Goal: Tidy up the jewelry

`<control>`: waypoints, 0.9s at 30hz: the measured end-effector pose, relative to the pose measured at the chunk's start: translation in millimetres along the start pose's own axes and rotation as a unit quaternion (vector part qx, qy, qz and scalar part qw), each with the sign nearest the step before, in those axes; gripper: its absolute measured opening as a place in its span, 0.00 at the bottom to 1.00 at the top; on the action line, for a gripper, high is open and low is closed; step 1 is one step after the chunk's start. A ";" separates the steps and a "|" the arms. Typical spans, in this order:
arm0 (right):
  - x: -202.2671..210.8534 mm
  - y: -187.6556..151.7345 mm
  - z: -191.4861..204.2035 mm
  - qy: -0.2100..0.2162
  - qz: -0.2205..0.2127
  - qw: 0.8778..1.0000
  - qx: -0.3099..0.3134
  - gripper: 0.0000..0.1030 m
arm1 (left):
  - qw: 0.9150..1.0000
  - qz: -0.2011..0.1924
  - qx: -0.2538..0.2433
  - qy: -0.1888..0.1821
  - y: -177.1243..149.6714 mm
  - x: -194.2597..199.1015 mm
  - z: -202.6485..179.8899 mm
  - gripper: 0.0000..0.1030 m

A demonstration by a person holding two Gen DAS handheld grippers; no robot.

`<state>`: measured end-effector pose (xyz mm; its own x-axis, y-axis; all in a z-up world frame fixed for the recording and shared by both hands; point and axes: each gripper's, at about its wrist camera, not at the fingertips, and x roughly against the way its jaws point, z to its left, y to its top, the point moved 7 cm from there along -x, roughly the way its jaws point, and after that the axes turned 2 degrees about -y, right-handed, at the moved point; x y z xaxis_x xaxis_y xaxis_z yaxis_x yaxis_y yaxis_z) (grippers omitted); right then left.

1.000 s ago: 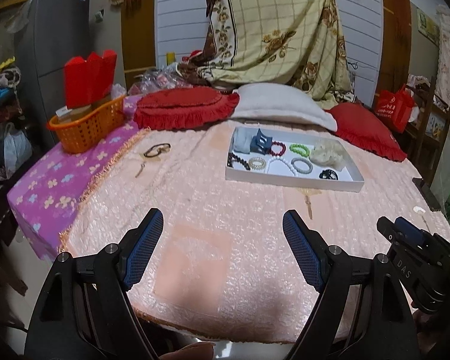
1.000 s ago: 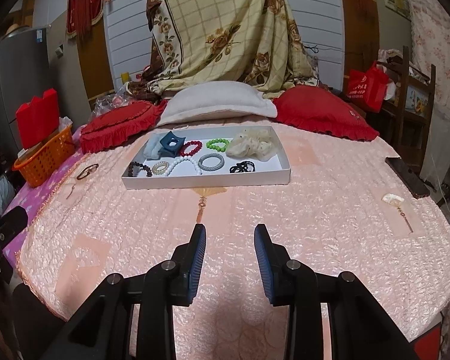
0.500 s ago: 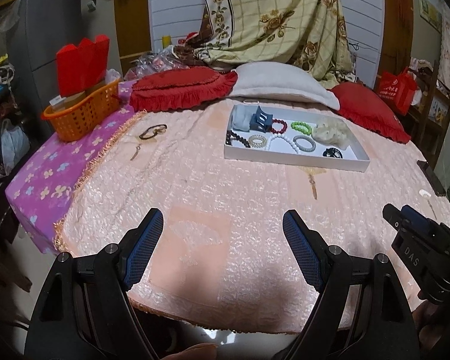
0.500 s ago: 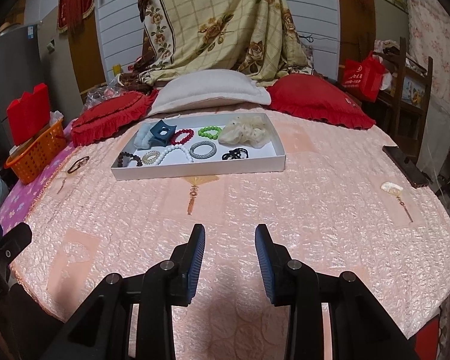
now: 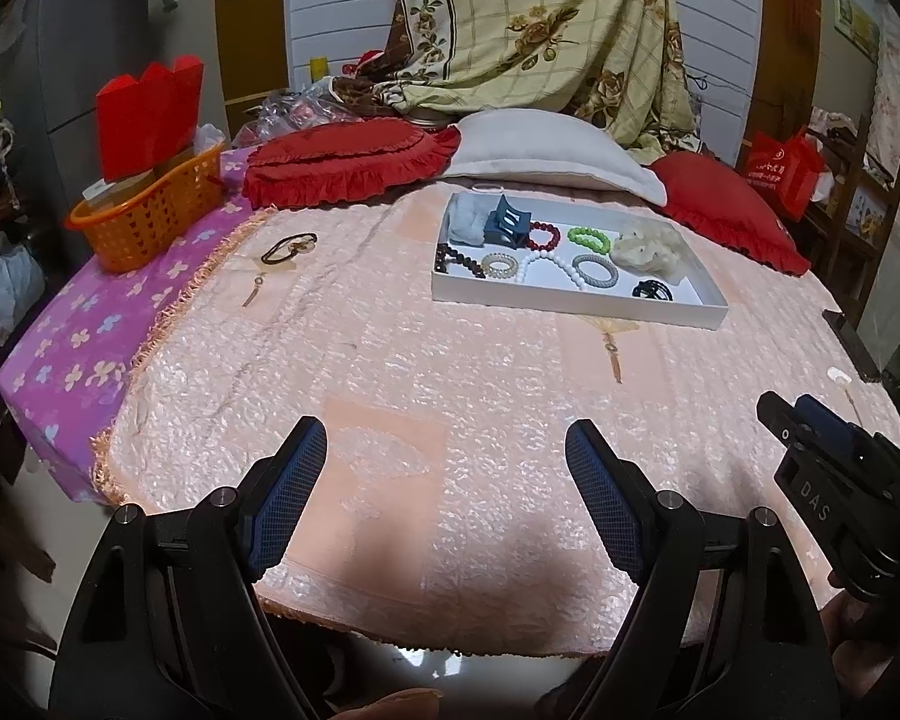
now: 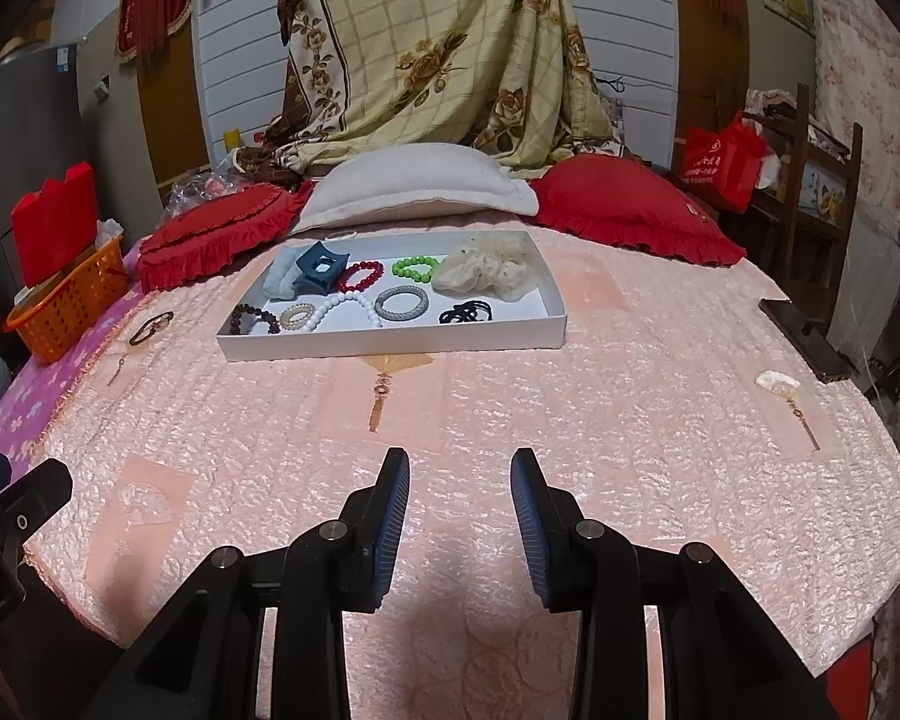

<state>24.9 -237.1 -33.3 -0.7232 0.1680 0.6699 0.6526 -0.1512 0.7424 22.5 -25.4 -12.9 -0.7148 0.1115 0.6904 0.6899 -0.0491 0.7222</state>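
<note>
Both tools are held released and empty over the bed: the left tool wide, the right tool narrower. Jewelry is kept in the tray.

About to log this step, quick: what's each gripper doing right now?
Left gripper: open wide, holding nothing.
Right gripper: open, narrower gap, holding nothing.
</note>
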 end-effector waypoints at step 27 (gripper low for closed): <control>-4.6 -3.4 5.3 -0.013 -0.003 1.000 0.020 0.33 | 1.000 0.016 -0.007 -0.017 -7.2 -9.3 -5.3 0.80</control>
<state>27.2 -232.1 -38.9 -0.7215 0.1934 0.6649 0.6570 -0.1117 0.7455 23.6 -31.4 -24.2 -0.6886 0.1436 0.7108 0.7100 -0.0660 0.7011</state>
